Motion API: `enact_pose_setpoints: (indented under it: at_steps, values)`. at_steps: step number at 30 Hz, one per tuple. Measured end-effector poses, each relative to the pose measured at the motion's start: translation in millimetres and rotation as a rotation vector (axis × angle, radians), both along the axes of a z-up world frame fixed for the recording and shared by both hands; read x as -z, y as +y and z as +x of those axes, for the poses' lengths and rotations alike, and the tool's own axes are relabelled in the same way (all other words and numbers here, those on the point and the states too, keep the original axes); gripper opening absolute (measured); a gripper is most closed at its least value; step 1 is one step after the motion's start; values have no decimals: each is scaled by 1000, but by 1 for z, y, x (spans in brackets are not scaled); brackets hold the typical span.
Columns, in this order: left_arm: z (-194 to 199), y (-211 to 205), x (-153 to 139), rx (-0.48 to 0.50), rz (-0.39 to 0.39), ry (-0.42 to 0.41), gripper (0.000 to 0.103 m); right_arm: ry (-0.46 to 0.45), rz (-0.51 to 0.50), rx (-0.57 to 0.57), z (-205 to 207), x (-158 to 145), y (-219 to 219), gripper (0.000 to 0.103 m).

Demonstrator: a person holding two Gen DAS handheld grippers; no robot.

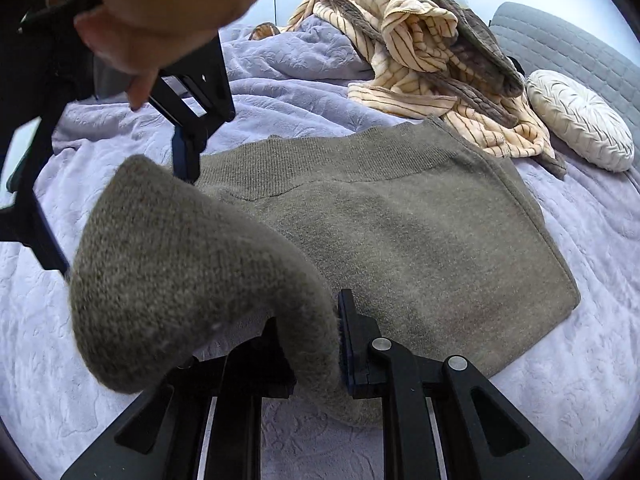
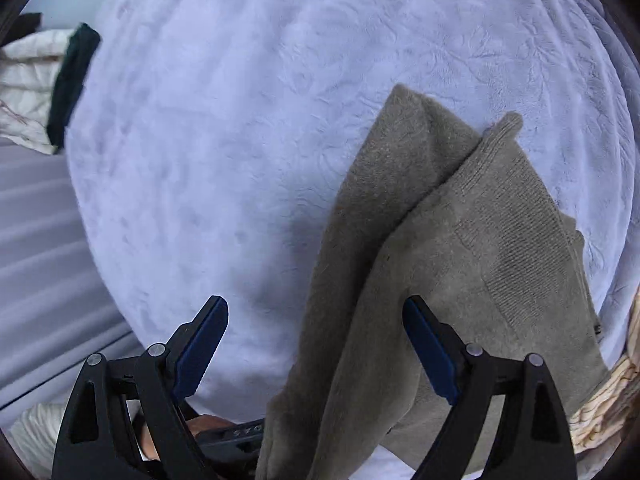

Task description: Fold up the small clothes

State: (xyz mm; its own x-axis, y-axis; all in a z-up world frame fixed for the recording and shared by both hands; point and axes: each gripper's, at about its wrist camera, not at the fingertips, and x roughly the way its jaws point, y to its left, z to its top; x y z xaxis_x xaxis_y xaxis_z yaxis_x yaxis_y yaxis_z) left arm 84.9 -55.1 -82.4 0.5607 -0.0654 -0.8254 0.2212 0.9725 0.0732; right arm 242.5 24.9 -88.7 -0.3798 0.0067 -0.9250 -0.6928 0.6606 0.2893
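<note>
Where the grey-green knit sweater (image 1: 400, 220) lies flat on the lavender bedspread (image 1: 580, 360), its ribbed hem runs along the far side and its right edge is straight, with bare bedspread open beyond that edge and along the near side. Farther back, a cream striped blanket (image 1: 420, 48) is heaped just beyond the hem, and a round pleated cushion (image 1: 580, 120) sits to its right against a grey quilted headboard (image 1: 568, 44). In the right wrist view a wide stretch of bedspread lies free to the left of the garment; a dark cloth (image 2: 72, 84) rests at the far left edge, its kind unclear. The sleeve (image 1: 192, 272) is blurred in the left wrist view and its end is hidden behind the left gripper (image 1: 316, 356). The left gripper is clamped tight on that sleeve, holding it raised in a loop over the sweater body. The right gripper (image 2: 316, 320) has its jaws spread wide with nothing pinched; sweater fabric lies beneath the gap, contact not discernible. A hand (image 1: 160, 8) holds it, cut off at the top.
</note>
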Motion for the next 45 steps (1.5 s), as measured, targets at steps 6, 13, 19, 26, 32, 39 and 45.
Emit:
enact_pose_setpoints:
  at_steps: [6,13,19,26,32,39,45]
  values:
    - [2,-3,-2,1,10,11,18,-53,16,109,15,-1,-33,14]
    - [1,-42,-26,90,32,-6,18,-107,261,334,34,-47,-116,13]
    - [2,-101,-47,201,9,-32,18,-151,454,526,40,-83,-223,13]
    - [-1,-169,-21,338,9,47,18,-204,529,771,30,-78,-365,13]
    - [-15,-194,29,390,75,153,18,-148,465,978,4,2,-448,13]
    - [-23,-191,32,414,83,171,21,-89,555,1161,-17,52,-476,18]
    - [-30,-159,11,350,26,185,59,-166,464,1149,-32,23,-474,37]
